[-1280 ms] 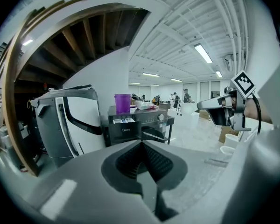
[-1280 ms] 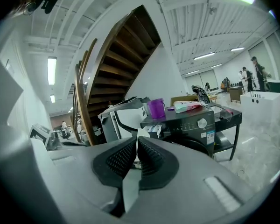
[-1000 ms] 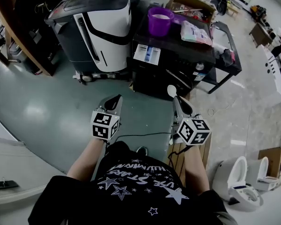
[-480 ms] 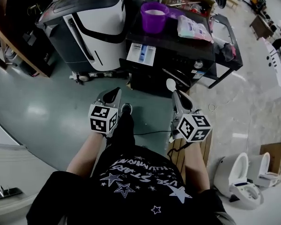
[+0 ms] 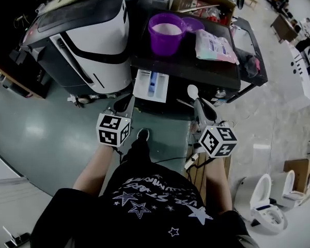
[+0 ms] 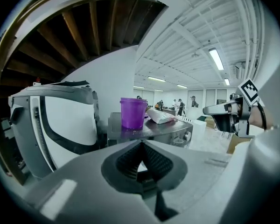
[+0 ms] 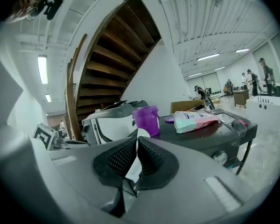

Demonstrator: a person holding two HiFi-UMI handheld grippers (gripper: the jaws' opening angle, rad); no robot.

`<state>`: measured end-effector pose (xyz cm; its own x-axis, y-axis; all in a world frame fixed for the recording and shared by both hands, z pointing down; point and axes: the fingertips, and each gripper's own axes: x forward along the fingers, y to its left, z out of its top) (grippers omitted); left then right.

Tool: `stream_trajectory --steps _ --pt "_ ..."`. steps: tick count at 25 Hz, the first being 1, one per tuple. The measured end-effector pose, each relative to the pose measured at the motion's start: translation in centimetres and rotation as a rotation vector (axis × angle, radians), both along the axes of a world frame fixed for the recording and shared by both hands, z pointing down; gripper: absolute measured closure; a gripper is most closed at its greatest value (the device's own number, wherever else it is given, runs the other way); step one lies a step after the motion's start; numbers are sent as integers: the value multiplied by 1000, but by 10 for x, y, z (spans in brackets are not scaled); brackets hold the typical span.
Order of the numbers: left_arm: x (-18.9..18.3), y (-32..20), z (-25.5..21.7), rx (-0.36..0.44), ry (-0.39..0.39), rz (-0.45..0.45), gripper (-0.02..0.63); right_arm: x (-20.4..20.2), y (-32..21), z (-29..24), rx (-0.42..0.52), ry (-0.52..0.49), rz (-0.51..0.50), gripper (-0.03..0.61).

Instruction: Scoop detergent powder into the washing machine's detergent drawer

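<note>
A: Where's the drawer?
B: The drawer (image 5: 151,83) stands open at the front left corner of the washer (image 5: 196,66). A purple cup (image 5: 167,32) with pale powder sits at the top's back left, and a bag (image 5: 215,45) lies just beside it.
A: And the grippers?
B: The right gripper (image 5: 198,105) clamps a white spoon (image 5: 192,91), bowl up, near the washer's front edge. The left gripper (image 5: 125,103) has its jaws pressed together on nothing, just before the drawer.

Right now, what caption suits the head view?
Right gripper holds a white spoon beside the open detergent drawer.
</note>
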<state>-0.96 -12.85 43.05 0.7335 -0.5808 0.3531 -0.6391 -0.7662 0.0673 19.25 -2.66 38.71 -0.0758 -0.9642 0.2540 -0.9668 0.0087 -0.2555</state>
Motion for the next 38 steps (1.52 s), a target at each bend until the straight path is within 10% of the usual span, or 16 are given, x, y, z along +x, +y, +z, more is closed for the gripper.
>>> stream_trajectory --steps 20,38 --pt "73 -221 -22 -16 12 119 612 34 -223 -102 83 97 -104 543" --pt "88 -278 -4 -67 27 173 612 3 -348 -37 -552 462 -611 543"
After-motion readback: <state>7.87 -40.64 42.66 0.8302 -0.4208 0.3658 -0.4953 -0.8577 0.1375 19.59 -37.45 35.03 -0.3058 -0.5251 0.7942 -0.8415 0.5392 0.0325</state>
